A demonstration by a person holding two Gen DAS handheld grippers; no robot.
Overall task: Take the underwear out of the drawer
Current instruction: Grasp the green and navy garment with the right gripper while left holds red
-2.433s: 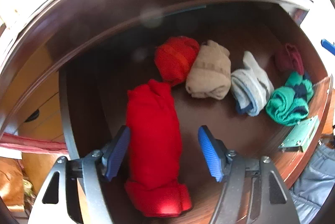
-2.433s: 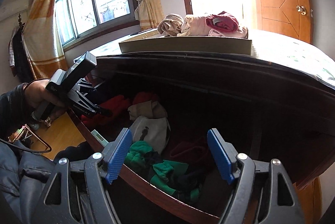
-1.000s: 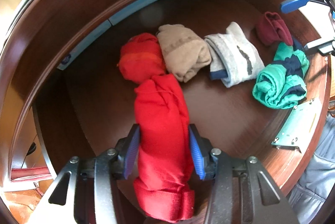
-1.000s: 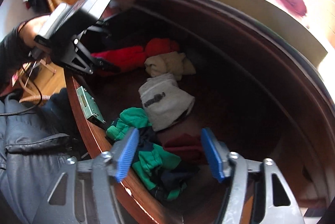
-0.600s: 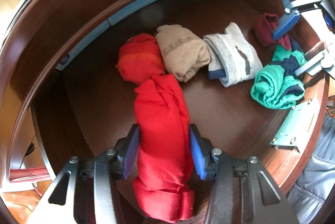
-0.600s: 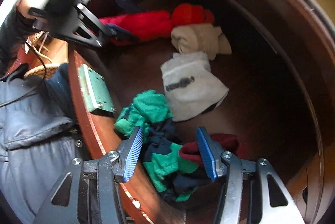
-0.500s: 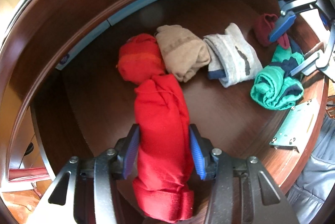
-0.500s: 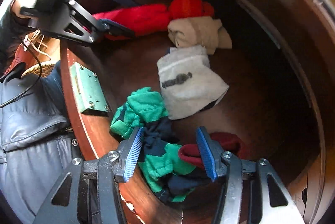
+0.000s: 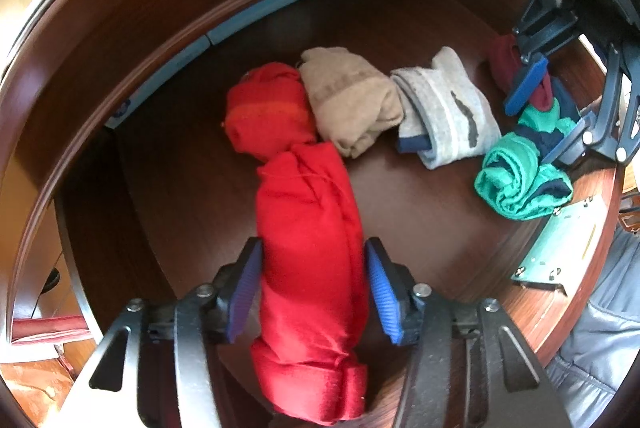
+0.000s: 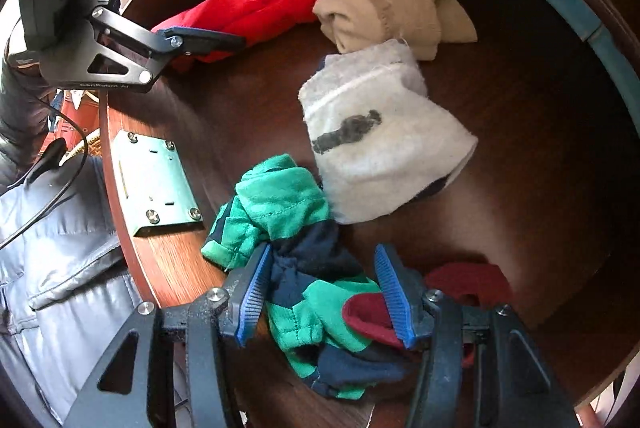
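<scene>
Dark brown wooden drawer (image 9: 420, 224), pulled open, seen from above by both wrist cameras; its floor carries six bundles of rolled underwear. A pale green metal plate (image 10: 154, 184) is screwed to the front rim at about 9 o'clock in the right wrist view.

Long bright red rolled cloth bundle (image 9: 312, 256), largest item, running from 6 o'clock toward the centre of the left wrist view. The left gripper (image 9: 314, 294) straddles it, one blue ribbed pad on each flank. The jaws are opening at this moment; the right pad shows a thin gap, the left pad appears just touching, so a firm hold cannot be claimed.

White-grey folded cloth with a dark mark (image 10: 380, 140), centre of the right wrist view; beige rolled cloth (image 10: 392, 12) at 12 o'clock of it; smaller orange-red roll (image 9: 268, 112) abutting the long red bundle's far end.

Green and navy crumpled cloth (image 10: 304, 260), at 6 o'clock in the right wrist view, lies between the pads of the right gripper (image 10: 322, 298), whose fingers stand part-open around it. A maroon cloth (image 10: 468, 282) lies by the right pad, partly under it.

Step in hand, as judged: both grippers placed over their bundles, nothing lifted yet. Next move calls for closing each pair of fingers firmly, the right one without pinching the maroon piece, then raising straight over the front rim.
</scene>
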